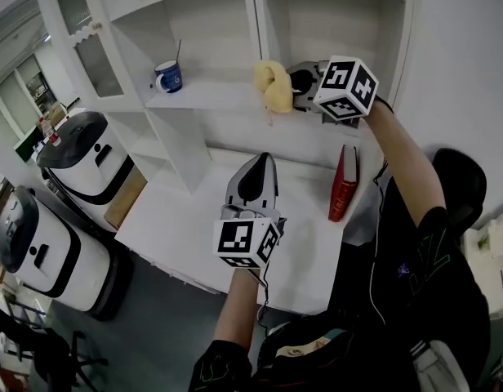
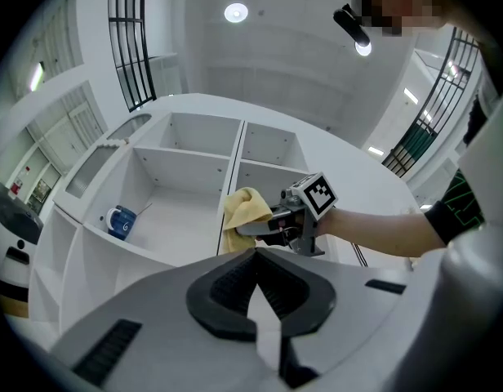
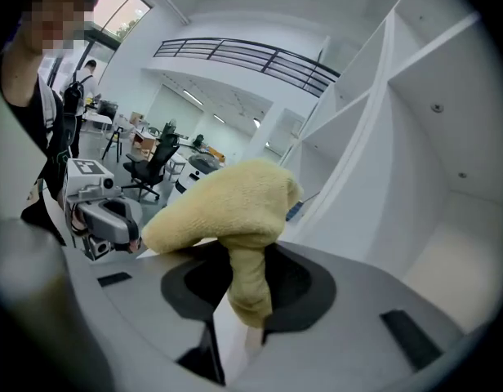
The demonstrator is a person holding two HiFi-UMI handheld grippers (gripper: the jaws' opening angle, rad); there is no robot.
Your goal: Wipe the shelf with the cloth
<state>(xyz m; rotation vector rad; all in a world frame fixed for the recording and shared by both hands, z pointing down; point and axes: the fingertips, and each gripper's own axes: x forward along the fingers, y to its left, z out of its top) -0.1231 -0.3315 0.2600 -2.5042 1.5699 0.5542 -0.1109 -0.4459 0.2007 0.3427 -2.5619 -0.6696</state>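
The cloth (image 3: 235, 207), a yellow one, is clamped between the jaws of the right gripper (image 3: 248, 288), with its bunched bulk standing out beyond the jaw tips. In the head view the right gripper (image 1: 296, 88) is raised to the white shelf (image 1: 211, 96), and the cloth (image 1: 272, 84) is held at the front edge of the board, just at the upright divider between two compartments; whether it is pressed on the surface or only held close to it cannot be told. The left gripper (image 2: 255, 258) is seen with its jaws together and nothing between them, and in the head view it (image 1: 255, 163) is held lower down, over the desk (image 1: 186, 219), well apart from the cloth. A blue mug (image 1: 168, 77) stands on the same board in the left compartment, and a red book (image 1: 343, 184) is leaned upright at the back right of the desk. The step in hand is judged to be the start of the wipe: the cloth is already gripped and brought to the shelf, but no swept stretch can be made out. For the next move, the cloth is to be laid flat on the board and drawn along it with steady pressure, and the mug is to be kept clear of or skirted.
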